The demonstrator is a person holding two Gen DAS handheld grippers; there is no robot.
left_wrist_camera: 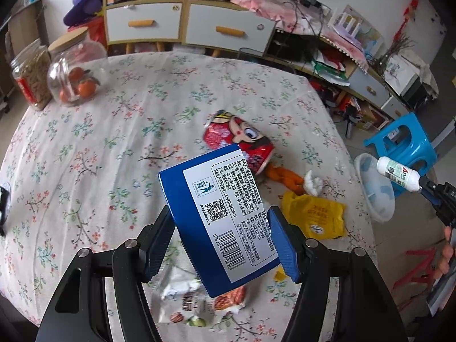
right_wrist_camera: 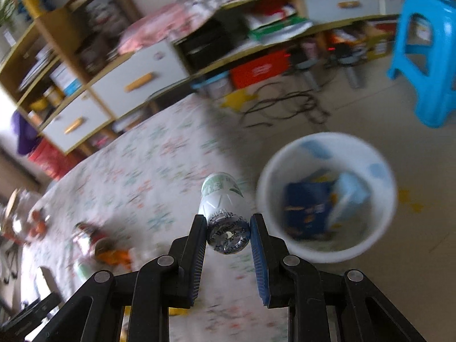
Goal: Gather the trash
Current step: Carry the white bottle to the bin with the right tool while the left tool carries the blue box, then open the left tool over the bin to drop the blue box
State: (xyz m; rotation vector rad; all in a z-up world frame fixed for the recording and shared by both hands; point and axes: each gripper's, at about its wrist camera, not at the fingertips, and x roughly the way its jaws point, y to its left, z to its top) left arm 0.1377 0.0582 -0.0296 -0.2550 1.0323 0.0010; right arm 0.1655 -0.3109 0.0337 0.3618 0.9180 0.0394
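Over table (left_wrist_camera: pixel 85 131): left gripper (left_wrist_camera: pixel 219 238) clamped on blue box (left_wrist_camera: pixel 216 213), right gripper (right_wrist_camera: pixel 228 238) pinching small bottle (right_wrist_camera: pixel 221 199) near bin (right_wrist_camera: pixel 327 142). Some trash binned; red cup (left_wrist_camera: pixel 242 139), yellow bag (left_wrist_camera: pixel 313 216), wrappers (left_wrist_camera: pixel 196 299) left.

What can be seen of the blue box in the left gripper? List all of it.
The blue box is glossy cardboard by the look of it, deep blue, with a large white label carrying small print, a QR code, a recycling figure and a barcode. It is clamped by its two sides between the left gripper's fingers, held tilted above the flowered tablecloth. Nothing else seems to touch it. It hides part of a red can lying behind.
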